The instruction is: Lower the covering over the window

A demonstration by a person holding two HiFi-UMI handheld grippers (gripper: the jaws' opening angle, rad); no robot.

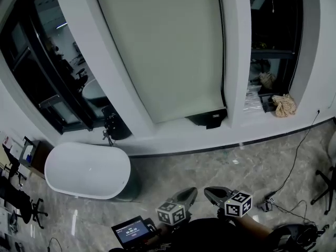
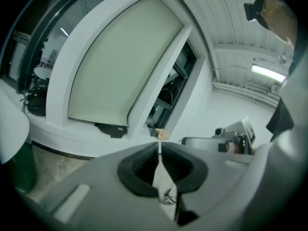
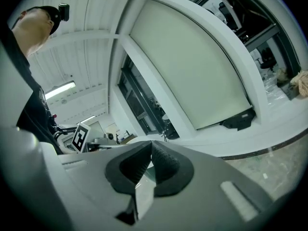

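The pale roller blind (image 1: 163, 51) hangs nearly to the sill (image 1: 173, 133) and seems light and limp. Well short of it, the left gripper (image 1: 189, 193) and right gripper (image 1: 209, 192) are both pinched shut on nothing. The cord-like line (image 1: 221, 62) at the blind's right edge looks the likeliest handhold.

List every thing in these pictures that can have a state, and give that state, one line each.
blind, drawn down, bottom edge close to the sill
left tool, shut, nothing between its jaws
right tool, shut, nothing between its jaws
right-hand window, uncovered, dark
cloth, crumpled, lying on the sill
small screen, lit
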